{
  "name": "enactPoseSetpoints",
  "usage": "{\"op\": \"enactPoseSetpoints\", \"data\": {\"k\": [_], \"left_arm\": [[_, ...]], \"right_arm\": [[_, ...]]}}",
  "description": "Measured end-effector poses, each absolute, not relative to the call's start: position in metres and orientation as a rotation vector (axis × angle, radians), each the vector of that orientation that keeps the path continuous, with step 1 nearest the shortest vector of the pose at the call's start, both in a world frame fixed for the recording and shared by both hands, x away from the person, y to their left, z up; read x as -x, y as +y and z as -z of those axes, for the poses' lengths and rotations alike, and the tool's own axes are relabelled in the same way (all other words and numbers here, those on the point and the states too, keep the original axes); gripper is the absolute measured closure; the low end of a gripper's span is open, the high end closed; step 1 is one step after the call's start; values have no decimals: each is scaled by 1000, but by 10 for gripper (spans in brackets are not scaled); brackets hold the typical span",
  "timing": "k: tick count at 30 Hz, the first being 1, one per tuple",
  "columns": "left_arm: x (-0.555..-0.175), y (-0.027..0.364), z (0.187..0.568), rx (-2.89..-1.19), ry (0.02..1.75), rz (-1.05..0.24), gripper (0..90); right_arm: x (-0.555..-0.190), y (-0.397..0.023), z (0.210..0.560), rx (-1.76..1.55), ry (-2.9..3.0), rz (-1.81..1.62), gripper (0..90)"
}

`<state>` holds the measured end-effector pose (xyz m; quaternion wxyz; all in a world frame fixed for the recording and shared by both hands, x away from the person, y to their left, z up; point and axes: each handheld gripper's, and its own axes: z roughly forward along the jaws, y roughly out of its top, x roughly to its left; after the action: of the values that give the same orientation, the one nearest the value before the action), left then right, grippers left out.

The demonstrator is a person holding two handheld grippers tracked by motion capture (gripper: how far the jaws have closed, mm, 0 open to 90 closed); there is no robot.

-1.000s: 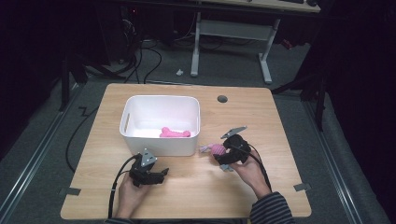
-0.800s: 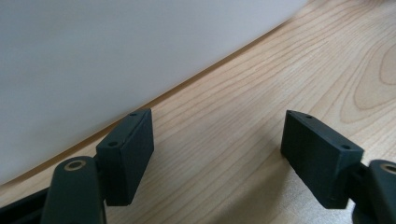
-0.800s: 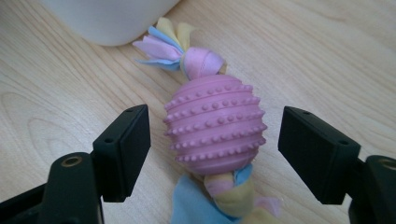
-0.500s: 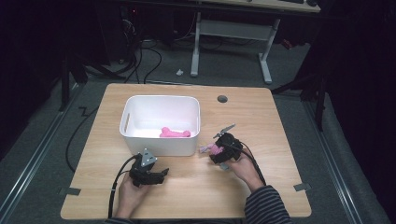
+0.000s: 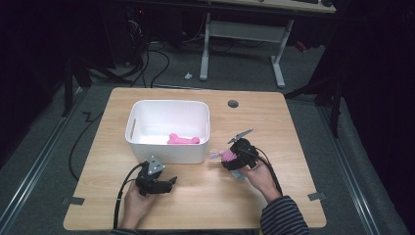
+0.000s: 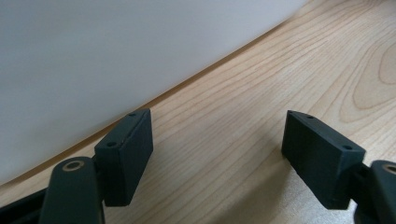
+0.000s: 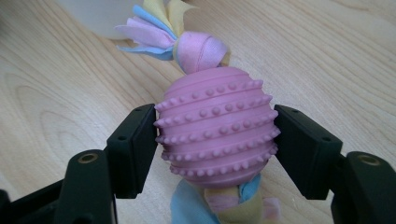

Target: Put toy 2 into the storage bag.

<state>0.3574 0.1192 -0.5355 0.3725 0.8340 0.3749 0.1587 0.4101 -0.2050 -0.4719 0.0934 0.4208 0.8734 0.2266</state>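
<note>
A: Where's open room?
B: The light wooden worktop (image 5: 274, 122) lies bare right of the white rectangular plastic bin (image 5: 169, 131) and along the near edge.
A: What blocks?
B: The bin's tall walls, mid-left.

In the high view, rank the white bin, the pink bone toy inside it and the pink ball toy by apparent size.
1. White bin, by far the largest.
2. and 3. Unsure: pink bone toy and pink ball toy look alike, and the right hand-held gripper hides part of the ball toy.

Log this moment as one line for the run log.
right gripper: jaws just closed on pink studded ball toy | left gripper: open, idle beside white bin | pink bone: in bin
</note>
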Motion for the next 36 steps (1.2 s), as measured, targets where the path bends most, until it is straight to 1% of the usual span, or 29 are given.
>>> {"op": "enactPoseSetpoints", "data": {"k": [24, 36], "left_arm": [[-357, 119, 535, -2138, 961, -407, 250], [-357, 119, 535, -2138, 961, -407, 250]], "right_arm": [[-386, -240, 424, -1225, 2530, -881, 333], [-385, -239, 388, -1179, 2487, -930, 334]]}}
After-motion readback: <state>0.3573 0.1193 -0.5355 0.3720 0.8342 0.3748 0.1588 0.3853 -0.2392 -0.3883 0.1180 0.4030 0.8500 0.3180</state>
